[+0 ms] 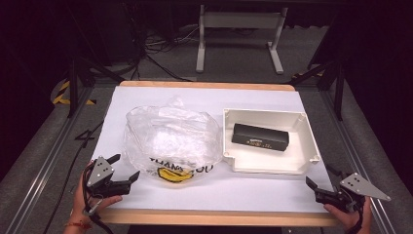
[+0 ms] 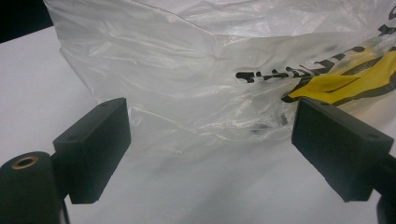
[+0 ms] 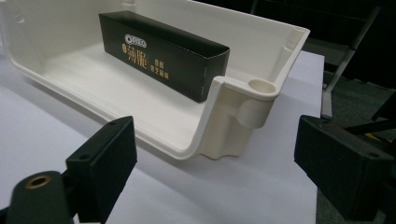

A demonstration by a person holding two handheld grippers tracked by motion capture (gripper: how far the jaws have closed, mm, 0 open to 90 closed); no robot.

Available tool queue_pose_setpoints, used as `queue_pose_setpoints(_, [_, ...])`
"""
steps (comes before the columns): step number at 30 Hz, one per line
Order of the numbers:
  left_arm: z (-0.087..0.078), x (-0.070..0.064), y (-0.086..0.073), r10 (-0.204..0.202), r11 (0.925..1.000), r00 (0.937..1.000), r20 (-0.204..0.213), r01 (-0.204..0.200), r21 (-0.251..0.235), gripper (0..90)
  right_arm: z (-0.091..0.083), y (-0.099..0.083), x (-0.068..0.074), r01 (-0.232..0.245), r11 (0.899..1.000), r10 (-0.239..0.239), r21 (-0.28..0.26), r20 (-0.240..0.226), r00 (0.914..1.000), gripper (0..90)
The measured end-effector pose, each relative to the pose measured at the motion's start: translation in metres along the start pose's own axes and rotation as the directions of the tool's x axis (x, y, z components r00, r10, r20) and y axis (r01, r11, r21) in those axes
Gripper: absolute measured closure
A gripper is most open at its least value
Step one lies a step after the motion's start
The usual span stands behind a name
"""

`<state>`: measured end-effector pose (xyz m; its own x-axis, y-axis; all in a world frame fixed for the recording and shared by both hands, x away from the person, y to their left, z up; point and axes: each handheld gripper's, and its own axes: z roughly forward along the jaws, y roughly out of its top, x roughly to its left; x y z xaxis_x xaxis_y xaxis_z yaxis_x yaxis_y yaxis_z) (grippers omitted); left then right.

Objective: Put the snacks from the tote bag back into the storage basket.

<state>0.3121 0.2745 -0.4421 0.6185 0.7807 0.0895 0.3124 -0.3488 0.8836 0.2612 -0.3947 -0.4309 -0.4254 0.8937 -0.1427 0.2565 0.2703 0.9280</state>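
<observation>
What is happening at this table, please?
A person holds a two-jaw gripper in each hand at the near edge of the table. Both are open and hold nothing. The left gripper points at a crumpled clear plastic bag with black and yellow print. The right gripper faces a white open tray, where a black box lies. Nothing is grasped yet.

The table [image 1: 204,197] is seen from above the person's side in the high view, looking forward and down. The left gripper view is taken low and close to the clear plastic bag [image 2: 196,70], which is also seen in the high view [image 1: 170,139]. The right gripper view is aimed, low and near, at the white tray [image 3: 233,107], likewise seen from above [image 1: 311,141].
</observation>
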Motion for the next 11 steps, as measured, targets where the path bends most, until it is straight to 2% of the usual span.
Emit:
queue_pose_setpoints(8, [-0.0011, 0.0003, 0.0013, -0.006, 0.9999, 1.0, -0.006, 0.006, -0.009, 12.6, 0.0003, -0.0004, 0.0001, 0.002, 1.0, -0.002, 0.007, 0.01, 0.9999, 13.9])
queue_pose_setpoints(11, [-0.0004, 0.0009, 0.0014, -0.006, 1.0, 1.0, -0.007, 0.006, -0.004, 12.6, -0.0004, -0.0013, -0.0021, -0.014, 1.0, 0.014, -0.002, 0.017, 0.9998, 13.0])
